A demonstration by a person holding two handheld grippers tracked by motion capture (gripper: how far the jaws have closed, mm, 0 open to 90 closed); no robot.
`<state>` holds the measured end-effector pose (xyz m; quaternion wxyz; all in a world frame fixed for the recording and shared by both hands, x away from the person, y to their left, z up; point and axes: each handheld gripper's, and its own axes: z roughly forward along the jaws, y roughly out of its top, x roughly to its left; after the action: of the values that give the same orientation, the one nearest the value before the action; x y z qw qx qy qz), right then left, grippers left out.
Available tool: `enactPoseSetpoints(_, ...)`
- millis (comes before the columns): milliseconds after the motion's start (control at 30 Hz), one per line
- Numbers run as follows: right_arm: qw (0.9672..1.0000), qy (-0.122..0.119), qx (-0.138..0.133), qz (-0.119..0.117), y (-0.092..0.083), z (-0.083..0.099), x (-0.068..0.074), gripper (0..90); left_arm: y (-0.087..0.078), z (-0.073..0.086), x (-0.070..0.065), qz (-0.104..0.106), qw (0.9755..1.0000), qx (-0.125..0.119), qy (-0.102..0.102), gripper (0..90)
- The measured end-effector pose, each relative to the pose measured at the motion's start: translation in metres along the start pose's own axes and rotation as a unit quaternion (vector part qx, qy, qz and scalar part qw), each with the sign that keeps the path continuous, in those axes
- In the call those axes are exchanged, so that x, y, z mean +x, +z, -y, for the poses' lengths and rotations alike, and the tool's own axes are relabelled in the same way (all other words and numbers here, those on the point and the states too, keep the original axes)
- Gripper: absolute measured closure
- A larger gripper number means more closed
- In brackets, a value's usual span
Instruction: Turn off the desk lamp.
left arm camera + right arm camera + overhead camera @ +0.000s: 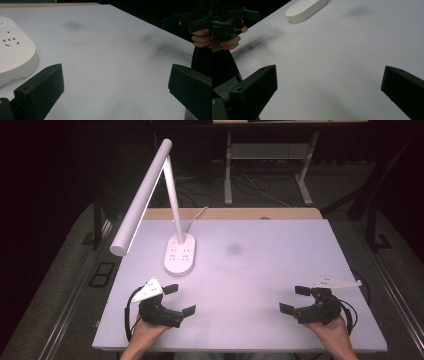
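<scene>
While both hands rest at the near edge of the tabletop [260, 250], the two tongs point inward toward each other with nothing between their jaws. One lamp [150, 195] stands on the far left part of the tabletop, its long white bar tilted up and over an oval base [180, 254] that carries socket holes. The left tongs [179, 300] sit just in front of that base, near it but not touching, jaws spread wide; in the left gripper view the base [15, 57] lies just beyond the left jaw. The right tongs [295, 300] sit well apart from the lamp on the near right, jaws also spread wide. One white cable [195, 217] runs from the base toward the far edge. Two grey smudges mark the white surface.
</scene>
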<state>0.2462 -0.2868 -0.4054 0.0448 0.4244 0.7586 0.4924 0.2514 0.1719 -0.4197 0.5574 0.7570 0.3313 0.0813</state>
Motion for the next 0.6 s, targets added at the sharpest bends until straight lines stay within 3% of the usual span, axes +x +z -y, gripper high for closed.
enactPoseSetpoints(600, 0.9999, -0.009, 0.008, -0.005, 0.002, -0.019, 0.000, 0.5, -0.004, 0.000, 0.001, 0.000, 1.0000, 0.002, -0.008, 0.0)
